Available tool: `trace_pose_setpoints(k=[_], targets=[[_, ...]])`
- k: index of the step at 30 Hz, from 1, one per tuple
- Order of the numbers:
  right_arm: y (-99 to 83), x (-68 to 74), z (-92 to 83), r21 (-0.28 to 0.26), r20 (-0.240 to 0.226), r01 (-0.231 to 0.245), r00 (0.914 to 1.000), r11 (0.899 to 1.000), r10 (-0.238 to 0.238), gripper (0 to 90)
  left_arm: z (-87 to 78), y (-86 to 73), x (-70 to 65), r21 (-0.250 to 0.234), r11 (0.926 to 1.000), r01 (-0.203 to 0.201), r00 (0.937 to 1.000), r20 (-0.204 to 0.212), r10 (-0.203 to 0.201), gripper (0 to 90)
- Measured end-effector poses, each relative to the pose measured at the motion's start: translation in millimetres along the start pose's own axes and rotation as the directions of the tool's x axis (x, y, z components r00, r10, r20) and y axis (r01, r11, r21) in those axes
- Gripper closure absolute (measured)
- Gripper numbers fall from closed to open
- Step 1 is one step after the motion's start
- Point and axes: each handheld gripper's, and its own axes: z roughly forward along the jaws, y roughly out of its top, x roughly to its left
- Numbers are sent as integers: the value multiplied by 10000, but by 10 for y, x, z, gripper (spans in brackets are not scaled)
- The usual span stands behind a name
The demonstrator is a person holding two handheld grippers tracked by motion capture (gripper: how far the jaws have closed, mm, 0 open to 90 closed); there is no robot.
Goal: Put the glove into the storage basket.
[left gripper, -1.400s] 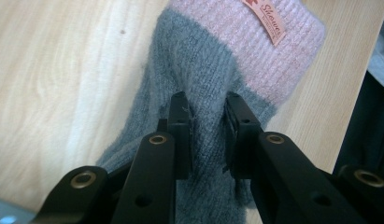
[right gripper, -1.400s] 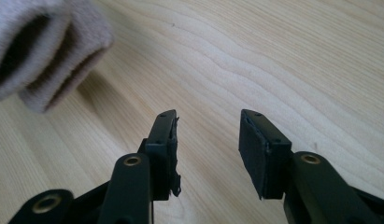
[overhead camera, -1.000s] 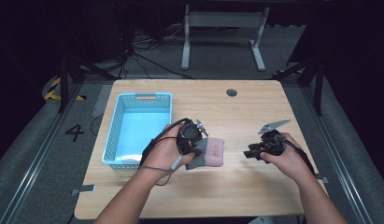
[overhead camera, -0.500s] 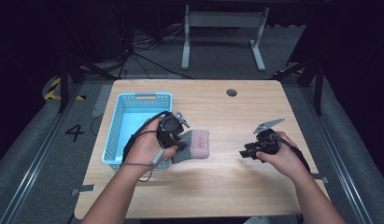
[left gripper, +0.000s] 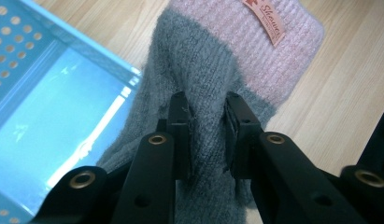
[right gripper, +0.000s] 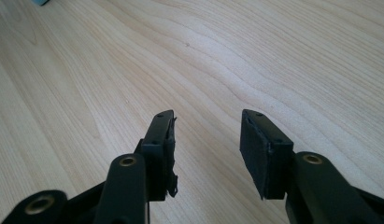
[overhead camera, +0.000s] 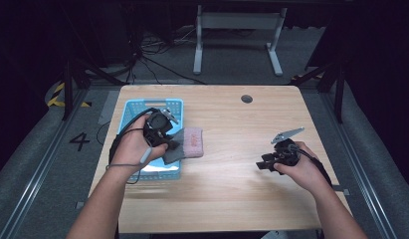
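My left gripper [overhead camera: 168,145] is shut on a folded grey and pink knit sock [overhead camera: 188,143], pinching its grey part. In the left gripper view the sock [left gripper: 255,51] hangs between the jaws over the right rim of the blue basket [left gripper: 54,93], with the left gripper [left gripper: 207,122] pressing its pads into the wool. The blue plastic basket [overhead camera: 142,107] stands at the table's left. At the right, my right gripper [overhead camera: 264,163] stays low over the wood, open, and in the right gripper view the right gripper [right gripper: 207,128] has bare table between its jaws.
The wooden table [overhead camera: 232,124] has a round cable hole [overhead camera: 247,98] near its far edge. A white metal frame [overhead camera: 237,35] stands on the dark floor beyond the table. A cable loops from the left hand over the basket.
My left gripper has carried the sock leftward from the table's middle to the basket's right rim. The right hand has stayed where it was.
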Motion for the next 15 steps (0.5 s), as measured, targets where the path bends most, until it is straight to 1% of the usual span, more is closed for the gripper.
trace_pose_setpoints(k=[2, 4, 5, 7, 8, 9, 12, 15], targets=[[-6, -3, -3, -1, 5, -36, 10000, 10000, 36, 564, -42, -29, 62, 17, 10000, 20, 10000, -41, -20, 752], [-10, -8, 2, 12, 12, -51, 10000, 10000, 51, 564, -69, -65, 120, 3, 9994, 354, 9990, -278, -354, 752], [-11, -11, 11, 34, 13, -38, 10000, 10000, 38, 563, -83, -84, 157, 33, 9991, 420, 9985, -360, -419, 752], [-12, -10, 18, 43, 21, -39, 10000, 10000, 39, 562, -110, -123, 231, 42, 9989, 475, 9985, -270, -473, 752], [-11, -10, 28, 63, -7, -39, 10000, 10000, 39, 562, -126, -164, 297, 52, 9985, 552, 9980, -304, -550, 752], [-11, -10, 28, 63, -7, -39, 10000, 10000, 39, 562, -126, -164, 297, 52, 9985, 552, 9980, -304, -550, 752], [-8, -11, 41, 82, -22, -60, 10000, 9999, 60, 560, -131, -224, 389, 101, 9973, 733, 9966, -383, -728, 752], [-9, -15, 46, 84, -21, -50, 10000, 10000, 50, 560, -102, -267, 472, 239, 9969, 752, 9966, -361, -743, 751]])
